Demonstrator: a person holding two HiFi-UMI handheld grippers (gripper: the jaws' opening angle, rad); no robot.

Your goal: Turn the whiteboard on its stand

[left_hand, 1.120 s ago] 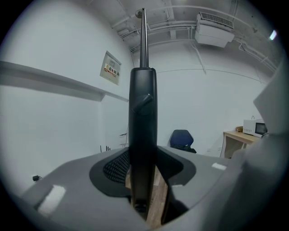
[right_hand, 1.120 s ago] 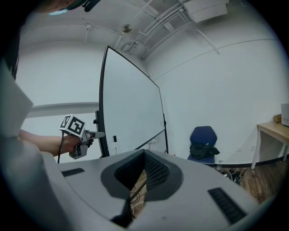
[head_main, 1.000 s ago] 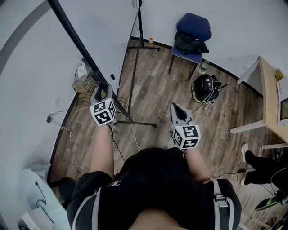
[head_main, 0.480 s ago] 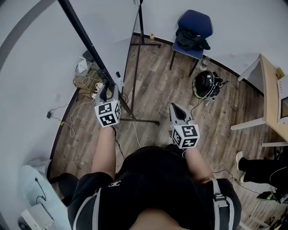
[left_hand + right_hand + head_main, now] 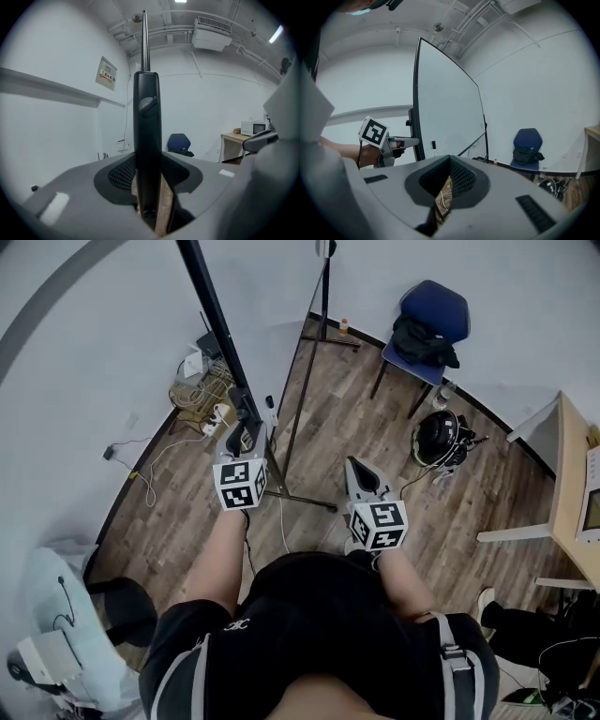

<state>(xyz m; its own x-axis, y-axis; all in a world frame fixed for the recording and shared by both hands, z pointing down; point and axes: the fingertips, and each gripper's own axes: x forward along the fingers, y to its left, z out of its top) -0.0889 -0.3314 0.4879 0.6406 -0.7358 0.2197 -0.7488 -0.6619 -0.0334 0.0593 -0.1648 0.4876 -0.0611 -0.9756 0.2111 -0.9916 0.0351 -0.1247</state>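
Note:
The whiteboard [image 5: 103, 324] fills the upper left of the head view, its black side frame [image 5: 214, 315] running down to my left gripper [image 5: 246, 434]. In the left gripper view the frame post [image 5: 147, 126] stands upright between the jaws of the left gripper [image 5: 149, 161]. Those jaws have just been closing around it, and thin strips of floor still show beside the post. My right gripper [image 5: 359, 474] hangs apart to the right, shut and holding nothing. From the right gripper [image 5: 447, 168] view, the board [image 5: 445, 108] and the left gripper [image 5: 415, 140] at its frame are in sight.
The stand's black foot [image 5: 300, 498] lies on the wood floor between the grippers. Cables and a power strip [image 5: 206, 395] sit by the wall. Farther off are a blue chair [image 5: 427, 320], a helmet [image 5: 439, 437], a wooden table [image 5: 562, 474] and another person's legs [image 5: 506, 624].
My left gripper has moved right and a little down in the head view, staying at the board's frame, which now runs steeper. The right gripper has shifted slightly left.

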